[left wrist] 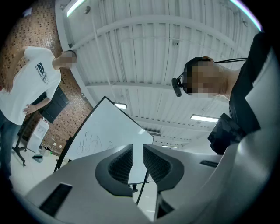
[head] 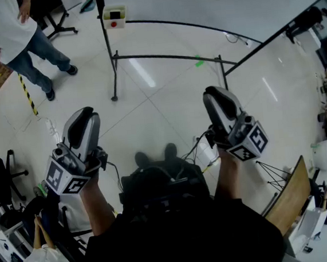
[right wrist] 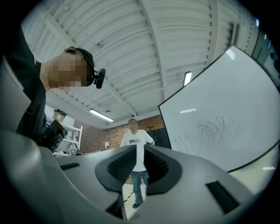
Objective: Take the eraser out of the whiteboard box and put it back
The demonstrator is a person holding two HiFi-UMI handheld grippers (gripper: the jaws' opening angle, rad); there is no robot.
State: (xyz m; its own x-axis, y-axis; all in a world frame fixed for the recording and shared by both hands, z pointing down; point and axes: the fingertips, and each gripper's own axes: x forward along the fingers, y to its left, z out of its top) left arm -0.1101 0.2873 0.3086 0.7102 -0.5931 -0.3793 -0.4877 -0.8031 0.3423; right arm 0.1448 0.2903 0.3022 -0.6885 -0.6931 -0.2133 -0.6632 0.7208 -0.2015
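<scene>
The left gripper (left wrist: 138, 162) has its fingers (left wrist: 120, 166) close together on nothing, a scribbled whiteboard (left wrist: 107, 133) beyond.

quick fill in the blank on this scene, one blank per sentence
1. The left gripper and the right gripper each hold ____ between their jaws.
2. The bystander wears a ____ shirt.
3. The whiteboard stands on a ____ frame.
Missing words: nothing; white; black.
</scene>
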